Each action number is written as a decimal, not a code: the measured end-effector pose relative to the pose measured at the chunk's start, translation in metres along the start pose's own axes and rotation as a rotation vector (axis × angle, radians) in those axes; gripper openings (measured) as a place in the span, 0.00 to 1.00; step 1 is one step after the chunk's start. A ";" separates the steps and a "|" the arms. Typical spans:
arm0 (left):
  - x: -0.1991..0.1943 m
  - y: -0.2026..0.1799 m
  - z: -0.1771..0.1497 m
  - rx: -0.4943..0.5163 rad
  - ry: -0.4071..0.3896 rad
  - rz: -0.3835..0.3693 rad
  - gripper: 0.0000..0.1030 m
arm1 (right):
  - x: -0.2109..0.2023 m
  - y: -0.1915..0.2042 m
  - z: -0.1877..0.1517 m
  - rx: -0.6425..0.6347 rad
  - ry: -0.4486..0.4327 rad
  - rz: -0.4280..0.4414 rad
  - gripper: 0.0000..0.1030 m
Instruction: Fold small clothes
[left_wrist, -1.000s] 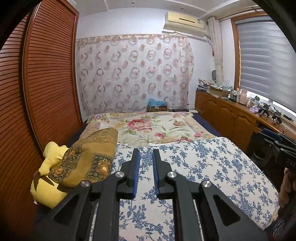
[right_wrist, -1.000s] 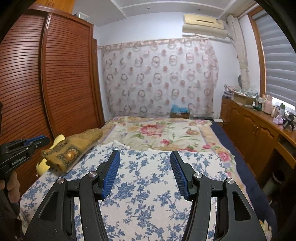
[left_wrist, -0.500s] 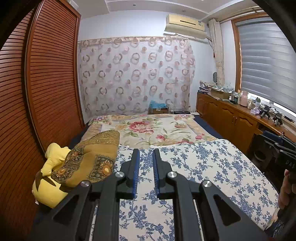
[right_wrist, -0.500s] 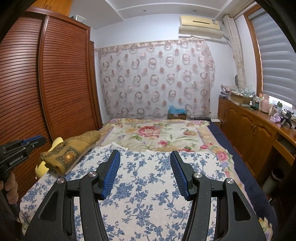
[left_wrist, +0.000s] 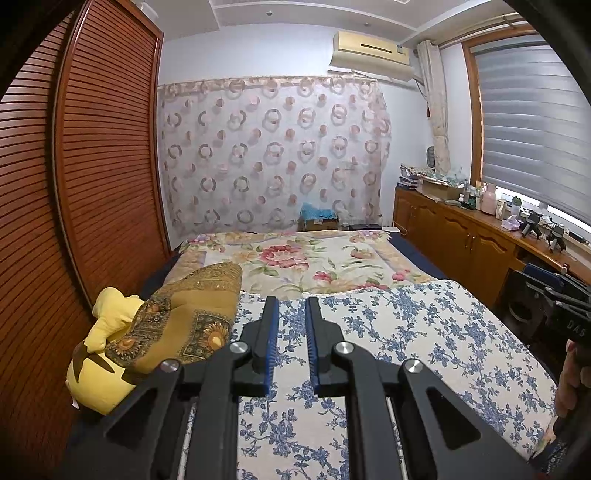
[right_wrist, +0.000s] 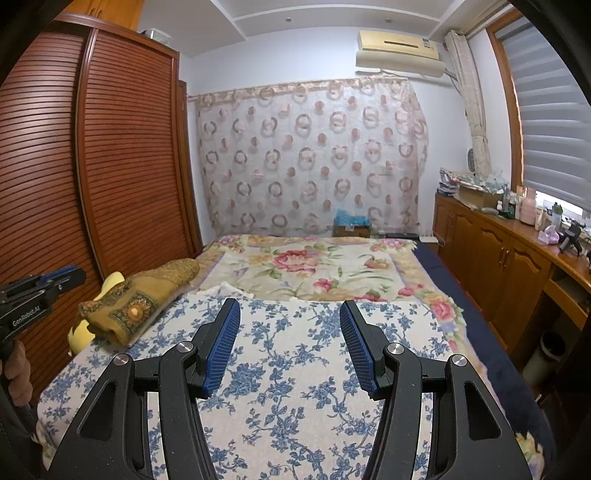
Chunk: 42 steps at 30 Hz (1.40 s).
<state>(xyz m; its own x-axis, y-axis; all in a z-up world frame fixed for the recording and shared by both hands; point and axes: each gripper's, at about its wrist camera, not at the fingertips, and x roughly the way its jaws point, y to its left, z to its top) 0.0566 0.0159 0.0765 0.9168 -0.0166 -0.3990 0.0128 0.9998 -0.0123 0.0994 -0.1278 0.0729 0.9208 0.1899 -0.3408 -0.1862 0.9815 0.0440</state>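
We're holding both grippers out over the bed, and the only change in the last second is a slight lift and tilt: the yellow bundle has slid a touch lower and further out to the left in both views, and more ceiling shows. Nothing on the bed has shifted, so for the folding job this reads as repositioning, not handling.

Our left gripper (left_wrist: 289, 328) has its blue pads nearly together, a thin gap showing between them, and nothing caught there. Our right gripper (right_wrist: 289, 345) stands wide apart, also holding nothing.

The cloth that looks like our business is the mustard sunflower-print cloth (left_wrist: 184, 325), lying ahead and just left of the left gripper's tips, well off to the left of the right one. It sits as a rounded, doubled-over bundle, draped on a yellow plush toy (left_wrist: 107, 336) at the bed's left edge. The blue floral bedspread (left_wrist: 424, 332) under both grippers lies flat, with no garment on it.

That bundle could be a finished fold set aside, or a piece waiting to be spread out; we can't tell which from here.
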 end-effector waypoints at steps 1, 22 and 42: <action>0.000 0.001 0.000 0.000 -0.001 0.001 0.11 | 0.000 0.000 0.000 0.000 0.000 -0.002 0.56; -0.002 0.000 0.001 0.002 -0.009 0.002 0.12 | 0.000 -0.001 0.000 -0.001 0.000 0.000 0.56; -0.002 0.000 -0.002 0.003 -0.011 0.002 0.12 | -0.002 -0.002 -0.002 0.002 0.004 0.002 0.56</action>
<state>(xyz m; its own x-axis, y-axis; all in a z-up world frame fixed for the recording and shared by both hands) 0.0542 0.0155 0.0757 0.9212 -0.0143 -0.3889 0.0120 0.9999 -0.0083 0.0977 -0.1304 0.0720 0.9191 0.1920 -0.3441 -0.1876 0.9811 0.0464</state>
